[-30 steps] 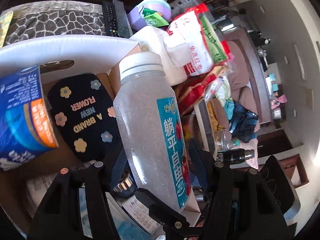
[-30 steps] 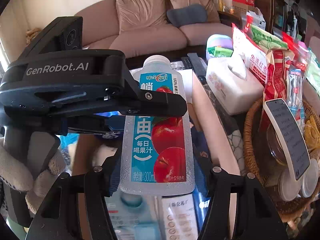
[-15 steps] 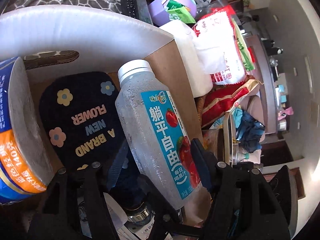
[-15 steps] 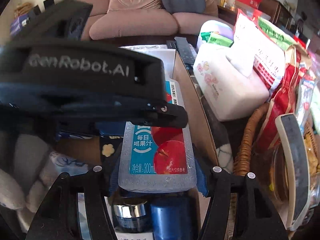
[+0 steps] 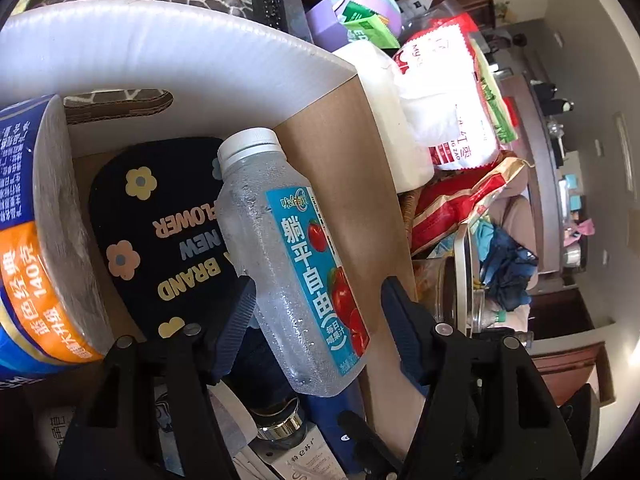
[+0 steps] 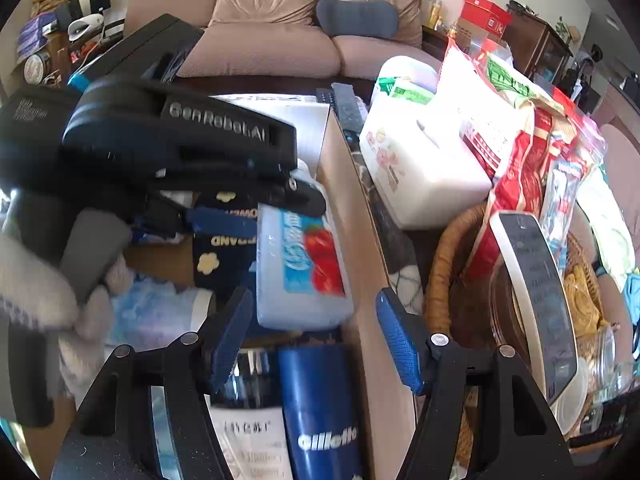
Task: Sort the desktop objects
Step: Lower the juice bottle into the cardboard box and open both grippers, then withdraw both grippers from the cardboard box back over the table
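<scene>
Bottle (image 5: 296,264) sits loose in the box (image 5: 340,184), both jaws wide open holding nothing; back out straight

Left wrist view is aimed steeply down into the box (image 5: 344,168), very near the bottle (image 5: 296,264). Right wrist view is set just outside the box (image 6: 360,240) edge, faced forward toward the sofa (image 6: 280,36), close in. Shared by both: bottle (image 6: 304,264), box, tissue pack (image 5: 396,116) (image 6: 420,168), snack bags.
</scene>
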A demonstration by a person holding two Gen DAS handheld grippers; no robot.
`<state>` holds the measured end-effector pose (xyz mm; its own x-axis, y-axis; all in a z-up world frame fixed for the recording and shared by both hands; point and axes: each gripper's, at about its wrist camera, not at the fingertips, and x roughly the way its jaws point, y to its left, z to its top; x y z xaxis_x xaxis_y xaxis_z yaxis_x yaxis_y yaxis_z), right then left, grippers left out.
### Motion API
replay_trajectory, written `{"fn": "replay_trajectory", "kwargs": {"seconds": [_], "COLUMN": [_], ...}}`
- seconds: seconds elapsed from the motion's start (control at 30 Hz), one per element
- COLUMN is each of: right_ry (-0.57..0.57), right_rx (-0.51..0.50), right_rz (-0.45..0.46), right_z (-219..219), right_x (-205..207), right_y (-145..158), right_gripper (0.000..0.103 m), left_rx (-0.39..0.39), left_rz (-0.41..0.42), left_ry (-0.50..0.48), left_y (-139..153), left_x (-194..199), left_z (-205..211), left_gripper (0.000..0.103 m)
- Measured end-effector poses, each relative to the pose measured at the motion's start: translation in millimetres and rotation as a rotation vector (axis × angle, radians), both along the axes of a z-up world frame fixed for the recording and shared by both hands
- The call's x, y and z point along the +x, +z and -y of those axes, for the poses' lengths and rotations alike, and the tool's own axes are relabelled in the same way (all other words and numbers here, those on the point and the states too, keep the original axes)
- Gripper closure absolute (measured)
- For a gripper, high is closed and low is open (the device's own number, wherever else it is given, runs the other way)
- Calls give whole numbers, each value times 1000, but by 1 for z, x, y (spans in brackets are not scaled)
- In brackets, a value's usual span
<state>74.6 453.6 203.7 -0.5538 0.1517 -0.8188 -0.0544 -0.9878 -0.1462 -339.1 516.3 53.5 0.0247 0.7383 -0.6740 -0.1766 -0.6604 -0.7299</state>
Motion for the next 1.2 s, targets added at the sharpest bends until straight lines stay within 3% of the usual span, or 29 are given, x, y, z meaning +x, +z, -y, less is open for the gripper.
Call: {"fn": "replay_trajectory", "kwargs": {"seconds": [0.1,0.37,0.53,0.6,0.7,0.8,0.87,0.93,1.1,1.2], "right_ry": [9,-33,-61,-66,-60,-31,-8,17,89,126], "right_rx": [-36,-103,-172,-166,-153,-140,-131,-136,-193,-213], "right_rz": [26,62,63,47,27,6,-11,-27,-54,-62], "right_z": [0,-9,-11,-8,4,21,37,39,77,115], "right_x": [2,-5,15,28,50,73,83,56,70,75], "right_y": [-6,-9,11,19,42,58,70,67,80,83], "right_gripper": [67,69,70,65,51,41,32,22,12,11], "left_rx": [2,-12,-8,-9,-27,-61,-81,-97,-139,-177], "left_rz": [6,29,-61,-104,-184,-268,-289,-289,-335,-356], "left_ry": [-7,28,-30,-51,-73,-61,-50,-42,19,72], "left_y": [-2,-9,32,55,89,114,122,126,136,137], "left_x": [2,0,19,31,53,79,95,114,161,184], "left_z": [-5,-7,7,21,57,107,142,181,282,338], "left_gripper": [42,36,26,19,18,0,0,0,0,0]}}
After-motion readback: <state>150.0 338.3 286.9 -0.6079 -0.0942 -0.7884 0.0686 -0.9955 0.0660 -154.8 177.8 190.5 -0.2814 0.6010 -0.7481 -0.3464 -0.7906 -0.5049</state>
